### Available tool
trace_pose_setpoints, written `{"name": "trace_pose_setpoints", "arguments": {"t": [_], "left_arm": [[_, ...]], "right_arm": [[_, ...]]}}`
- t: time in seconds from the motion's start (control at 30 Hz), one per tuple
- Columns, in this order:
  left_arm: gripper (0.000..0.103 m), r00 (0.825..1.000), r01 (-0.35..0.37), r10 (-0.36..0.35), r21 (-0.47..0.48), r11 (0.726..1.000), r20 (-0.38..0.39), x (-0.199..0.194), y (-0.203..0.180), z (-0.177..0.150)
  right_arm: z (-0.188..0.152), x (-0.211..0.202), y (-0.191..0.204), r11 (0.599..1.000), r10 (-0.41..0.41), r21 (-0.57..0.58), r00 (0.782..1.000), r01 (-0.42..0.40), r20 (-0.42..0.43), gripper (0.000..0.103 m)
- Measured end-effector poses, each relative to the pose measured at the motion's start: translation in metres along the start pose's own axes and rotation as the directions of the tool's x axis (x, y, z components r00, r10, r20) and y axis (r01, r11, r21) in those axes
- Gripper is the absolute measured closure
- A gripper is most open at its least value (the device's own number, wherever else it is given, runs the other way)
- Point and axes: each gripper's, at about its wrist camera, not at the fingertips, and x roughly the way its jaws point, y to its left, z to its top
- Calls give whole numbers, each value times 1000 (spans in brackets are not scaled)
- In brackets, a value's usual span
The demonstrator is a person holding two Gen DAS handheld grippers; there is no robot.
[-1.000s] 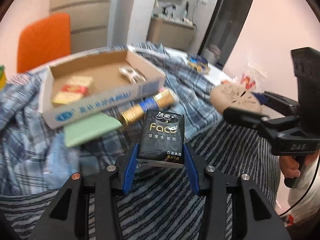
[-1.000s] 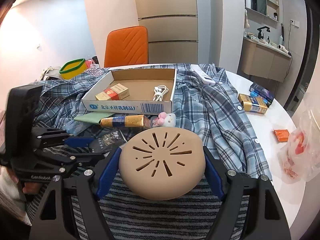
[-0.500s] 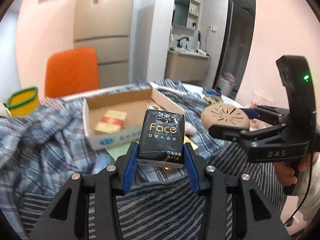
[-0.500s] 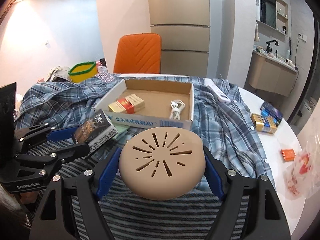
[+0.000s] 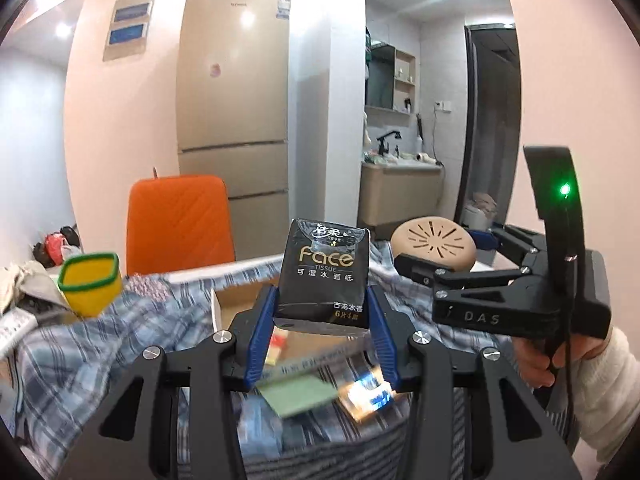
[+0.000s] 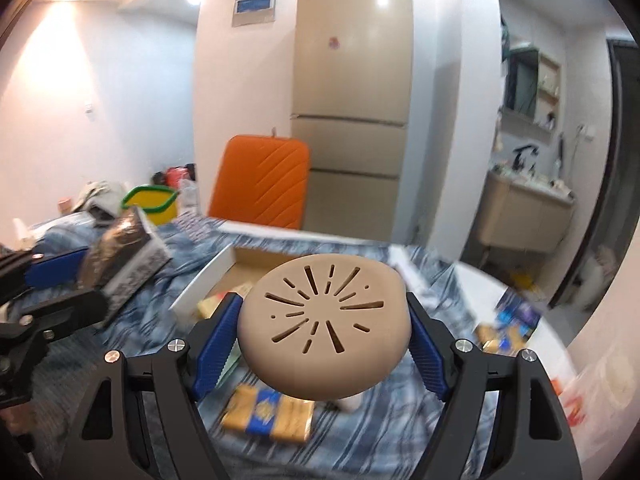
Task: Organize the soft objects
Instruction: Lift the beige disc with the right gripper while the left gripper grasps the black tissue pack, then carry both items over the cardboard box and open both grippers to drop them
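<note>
- left gripper [image 5: 322, 322] is clamped on a black tissue pack [image 5: 323, 276], held upright between the blue pads, up off the table. It's soft plastic film, so I'd guess it could squash or slide down out of the pinch if it gets swung around.
- right gripper [image 6: 323, 330] is clamped on a tan bun-shaped squishy [image 6: 325, 326], a rounded dome with slits cut in the top. Smooth and foamy looking, wide for the jaws, pads only bite the sides, so it could pop out.
- the cardboard box [image 6: 208, 280] sits below and just ahead of both grippers, low-walled and open on top, on a rumpled plaid shirt [image 5: 72, 344].
- the two grippers are close side by side, so going for the box at once could make them bump.
- the gold-and-blue packet [image 6: 267, 412] right under the right gripper looks hard, not soft.
</note>
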Motion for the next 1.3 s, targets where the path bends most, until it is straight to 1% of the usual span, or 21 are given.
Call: {"name": "trace_pose_setpoints", "arguments": {"t": [0.07,0.1,0.17,0.27,0.4,0.47,0.6,0.63,0.7,0.73,0.8,0.87,1.07,1.2,1.3], "left_arm": [[59,1000,-15,15,4,1000,13,5,0,12],[59,1000,-18,18,10,1000,7,10,1,19],[59,1000,-19,19,-1,1000,-4,18,2,31],[59,999,-40,40,-13,999,11,26,5,48],[59,996,-78,80,-41,996,42,39,13,62],[59,994,-94,97,-65,993,42,50,21,64],[59,989,-147,148,-64,987,12,73,34,54],[59,989,-148,148,-64,987,-8,80,38,50],[59,992,-121,116,-85,989,-55,92,45,40],[59,991,-119,112,-91,989,-74,97,48,35],[59,988,-125,116,-90,988,-100,108,51,26],[59,986,-117,103,-103,988,-133,120,56,20],[59,970,-142,107,-151,978,-220,148,71,-6],[59,958,-143,90,-180,973,-273,161,77,-19],[59,952,-138,81,-176,975,-296,166,76,-25]], "right_arm": [[9,5,-2,1000,-7,4,1000,7,9,23],[14,8,-4,1000,-9,8,1000,9,18,23],[22,14,-6,1000,-17,17,999,16,33,23],[36,26,-9,999,-13,37,999,11,52,23],[51,42,-12,999,-12,53,997,8,70,23],[57,52,-14,998,-17,60,997,13,73,23],[60,70,-15,999,-11,42,998,8,57,23],[60,73,-13,999,-12,33,998,10,59,23],[54,80,-9,1000,-12,20,998,11,54,22],[52,84,-9,1000,-9,25,999,8,46,22],[46,95,-9,999,3,39,1000,-3,20,22],[39,107,-9,999,5,45,1000,-4,-12,22],[18,139,-4,1000,7,31,997,-5,-81,22],[-1,162,-4,997,61,48,989,-55,-132,22],[-12,178,0,999,47,23,983,-44,-176,22]]}}
